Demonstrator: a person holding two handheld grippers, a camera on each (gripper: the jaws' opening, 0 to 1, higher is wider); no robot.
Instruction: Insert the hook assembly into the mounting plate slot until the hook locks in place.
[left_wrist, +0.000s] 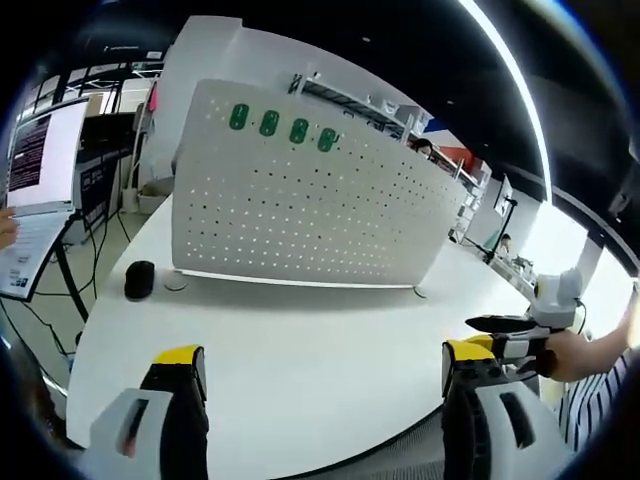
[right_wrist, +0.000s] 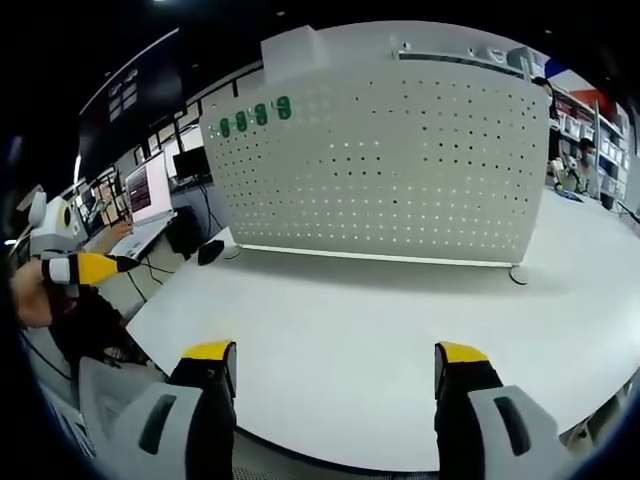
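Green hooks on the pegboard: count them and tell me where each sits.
4, in one row along the upper left of the white pegboard: first, second, third, fourth. None elsewhere that I can see.

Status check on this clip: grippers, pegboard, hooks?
Left gripper and right gripper open, empty. Pegboard upright on table; four green hooks mounted. Path clear.

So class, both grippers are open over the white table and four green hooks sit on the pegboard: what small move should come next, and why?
Probably bring one gripper, say the right gripper, forward toward the green hooks on the pegboard. Both it and the left gripper are open, holding nothing, well short of the board.
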